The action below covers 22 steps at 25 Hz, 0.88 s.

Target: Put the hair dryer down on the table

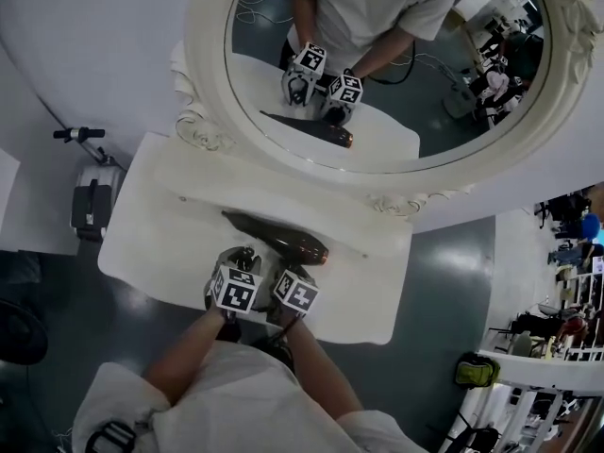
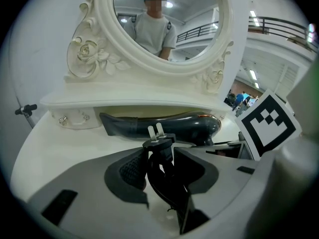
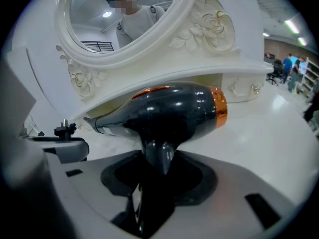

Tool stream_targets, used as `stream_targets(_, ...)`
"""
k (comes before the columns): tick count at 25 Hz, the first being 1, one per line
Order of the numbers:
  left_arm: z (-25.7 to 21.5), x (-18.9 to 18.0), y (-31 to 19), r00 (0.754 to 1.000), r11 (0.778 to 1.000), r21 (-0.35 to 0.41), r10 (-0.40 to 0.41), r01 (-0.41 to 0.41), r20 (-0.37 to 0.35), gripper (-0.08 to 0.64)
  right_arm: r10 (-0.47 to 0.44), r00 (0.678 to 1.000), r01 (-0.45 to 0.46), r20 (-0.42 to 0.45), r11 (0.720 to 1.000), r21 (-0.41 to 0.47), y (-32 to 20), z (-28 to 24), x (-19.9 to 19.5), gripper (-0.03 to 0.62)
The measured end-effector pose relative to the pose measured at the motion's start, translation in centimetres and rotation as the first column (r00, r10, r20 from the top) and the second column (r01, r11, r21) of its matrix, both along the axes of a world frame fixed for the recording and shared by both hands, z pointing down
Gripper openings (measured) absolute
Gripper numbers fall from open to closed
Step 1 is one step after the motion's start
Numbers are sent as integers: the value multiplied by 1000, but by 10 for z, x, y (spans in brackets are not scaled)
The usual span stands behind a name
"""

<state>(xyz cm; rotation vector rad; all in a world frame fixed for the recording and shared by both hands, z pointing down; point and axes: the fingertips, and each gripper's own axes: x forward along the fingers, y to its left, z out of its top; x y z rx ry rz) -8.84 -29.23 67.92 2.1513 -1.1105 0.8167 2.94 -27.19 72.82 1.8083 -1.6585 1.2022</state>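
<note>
White table [image 1: 377,291] sits under the dryer [image 3: 169,113], contact unconfirmed. I have the right gripper [image 3: 159,176] clamped on its handle and the left gripper [image 2: 159,168] pinching the plug [image 2: 158,137]. Risk: an early release could let the dryer roll or its cord drag it.

1. Left gripper [image 2: 159,153]: matte grey moulded shell with small dark rectangular slots and a black ribbed pad [image 2: 130,169] inside one jaw.
2. Right gripper [image 3: 162,158]: same grey shell, with a dark recess round the jaws.
3. Each carries a marker cube [image 1: 234,289] printed with black-and-white squares.
4. White short-sleeved shirt [image 1: 217,394]; black buckled strap [image 1: 111,436] by the left sleeve.
</note>
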Motion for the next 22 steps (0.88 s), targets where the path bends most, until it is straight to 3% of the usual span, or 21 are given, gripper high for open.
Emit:
stream_targets(5, 4, 0, -2, 1000, 1000, -2, -15, 15, 12, 163, -66, 997, 66, 32, 998, 24, 0, -2, -5, 194)
stream_targets(9, 6, -1, -3, 999, 1000, -4, -29, 29, 25, 163, -100, 989, 95, 113, 994, 46, 0, -8, -15, 311)
stream_targets(18, -2, -2, 0, 995, 996, 14, -86, 85, 44, 161, -118, 990, 116, 79, 993, 24, 29, -28, 14, 314)
stream_targets(22, -3, -12, 0, 989, 990, 24, -138, 137, 44, 161, -176, 983, 176, 49, 984, 13, 43, -32, 14, 314)
